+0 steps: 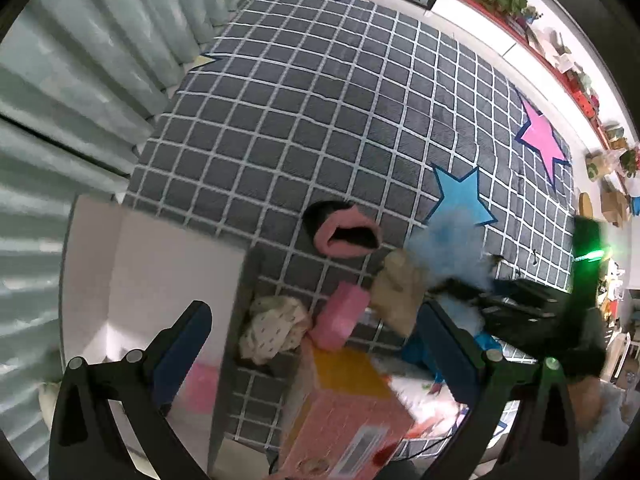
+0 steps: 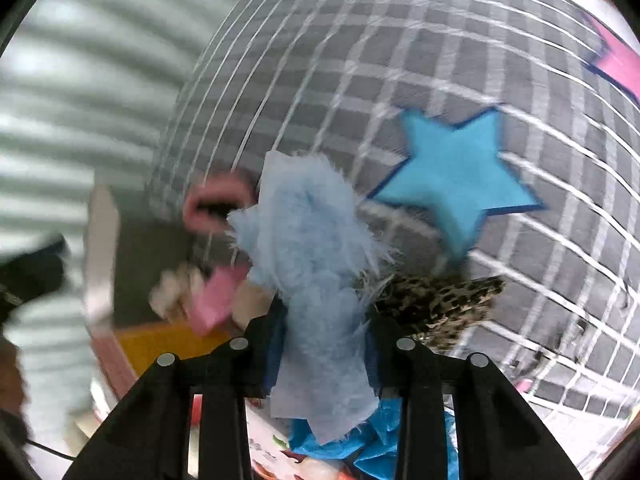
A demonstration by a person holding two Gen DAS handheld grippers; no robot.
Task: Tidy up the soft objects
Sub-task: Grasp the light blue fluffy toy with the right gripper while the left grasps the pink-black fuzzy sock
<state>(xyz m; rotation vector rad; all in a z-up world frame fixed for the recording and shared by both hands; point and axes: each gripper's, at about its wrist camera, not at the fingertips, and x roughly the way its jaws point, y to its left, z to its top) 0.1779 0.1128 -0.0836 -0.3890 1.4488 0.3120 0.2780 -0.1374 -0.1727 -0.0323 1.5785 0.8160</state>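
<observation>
Judging by how things lie, the sorting is barely under way. At the far left of the left wrist view a white bin (image 1: 132,280) stands on the floor beside the checked rug (image 1: 320,100), with what looks like one pink block (image 1: 198,390) already inside it, though the left claw's finger hides most of that corner. The left claw (image 1: 316,340) itself hangs open and empty, its fingers spread wide above the pile. Moving right along the rug, a spotted cream cloth (image 1: 276,330), a pink sponge block (image 1: 342,316), a black and pink slipper (image 1: 346,234) and a beige plush (image 1: 398,294) all lie loose and apparently unsorted, with a pink and yellow cardboard box (image 1: 344,412) in front of them. Further right, the right claw (image 2: 322,322) is closed on a fluffy light blue cloth (image 2: 316,248), which stands up between its fingers near the blue star (image 2: 456,168) of the rug (the pads press its lower part, so it counts as gripped). So one item is in hand and several wait. Much is hard to read: the right wrist view is smeared by motion, the leopard-print piece (image 2: 436,300) just beside the blue cloth is half hidden, the bright blue fabric (image 2: 372,444) below the claw is cut off, and I cannot tell where the cloth is meant to go.
</observation>
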